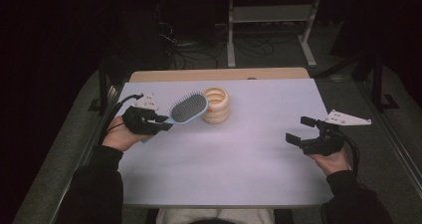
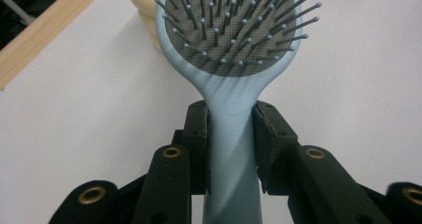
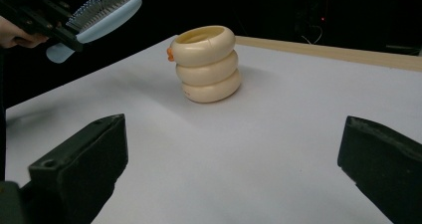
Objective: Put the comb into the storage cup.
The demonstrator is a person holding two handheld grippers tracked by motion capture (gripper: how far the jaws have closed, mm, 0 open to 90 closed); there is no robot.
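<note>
High view: left gripper (image 1: 160, 122) pinches blue hairbrush (image 1: 187, 109) by handle, head ahead of jaws, beside cream ringed holder (image 1: 216, 105) — likely destination.
Left gripper view: pads clamp neck, bristles up.
Right gripper view: right gripper (image 3: 234, 174) spread, empty — waiting short of holder.

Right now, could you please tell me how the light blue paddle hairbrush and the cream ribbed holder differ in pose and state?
The light blue paddle hairbrush is lifted off the table, clamped by its handle in the left gripper; the cream ribbed holder stands upright on the white table, untouched. The hairbrush is flat and bristled; the holder is round, stacked in three bulges and open-topped. Both look like plastic.
</note>
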